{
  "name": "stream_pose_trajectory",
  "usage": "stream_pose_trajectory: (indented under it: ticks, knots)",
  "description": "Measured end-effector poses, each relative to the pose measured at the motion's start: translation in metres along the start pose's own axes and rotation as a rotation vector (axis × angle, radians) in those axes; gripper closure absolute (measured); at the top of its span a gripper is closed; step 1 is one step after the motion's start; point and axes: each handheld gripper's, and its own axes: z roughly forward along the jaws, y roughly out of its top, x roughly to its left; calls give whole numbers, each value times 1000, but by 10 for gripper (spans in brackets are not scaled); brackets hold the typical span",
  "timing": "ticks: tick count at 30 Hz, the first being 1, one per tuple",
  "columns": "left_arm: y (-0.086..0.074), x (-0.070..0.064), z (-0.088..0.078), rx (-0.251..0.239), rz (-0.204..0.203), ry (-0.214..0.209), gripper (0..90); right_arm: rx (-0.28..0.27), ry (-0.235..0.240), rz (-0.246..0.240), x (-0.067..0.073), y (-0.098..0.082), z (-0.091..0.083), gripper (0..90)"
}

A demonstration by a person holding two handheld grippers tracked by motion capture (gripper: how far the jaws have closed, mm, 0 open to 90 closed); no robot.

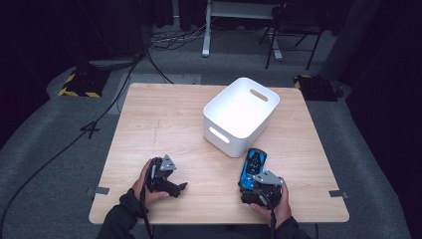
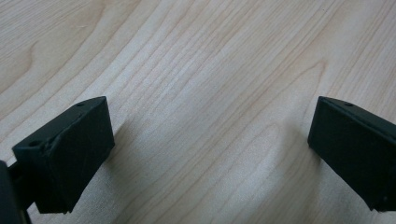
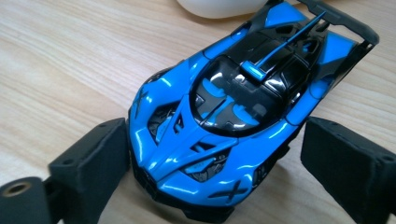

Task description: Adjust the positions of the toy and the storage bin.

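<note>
Beside white bin [image 1: 241, 115], blue toy car [image 1: 253, 165]

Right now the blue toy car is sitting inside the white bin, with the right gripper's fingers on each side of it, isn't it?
Not quite. The blue toy car sits on the wooden table, just in front of the white bin, not inside it. The high view shows this. The rest is right: the right gripper has its fingers on each side of the car.
</note>
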Motion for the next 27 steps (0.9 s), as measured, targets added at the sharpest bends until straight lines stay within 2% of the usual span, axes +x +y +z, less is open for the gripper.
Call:
stream_pose_trajectory:
  ticks: [4,7,8,11,16,18,22,23,24,26,27]
  knots:
    - [0,0,0,-1,1,-1,6,-6,22,-19,-7,2,3,90]
    - [0,0,0,-1,1,2,6,-26,18,-76,-11,2,4,120]
    - [0,0,0,0,1,-1,6,-32,23,-73,-12,3,5,122]
    - [0,0,0,0,2,-1,6,-47,38,-119,-17,4,7,121]
    - [0,0,0,0,3,0,6,-58,110,-181,-36,5,11,141]
    - [0,0,0,0,2,-1,6,-61,122,-174,-38,5,11,152]
    - [0,0,0,-2,1,2,6,-60,204,-197,-55,3,11,189]
    - [0,0,0,0,2,0,6,-56,219,-186,-58,2,11,200]
    - [0,0,0,-1,2,3,6,-47,246,-179,-64,1,10,248]
    - [0,0,0,0,1,1,6,-45,250,-175,-66,0,9,260]
    - [0,0,0,0,1,0,6,-46,246,-159,-70,-2,8,259]
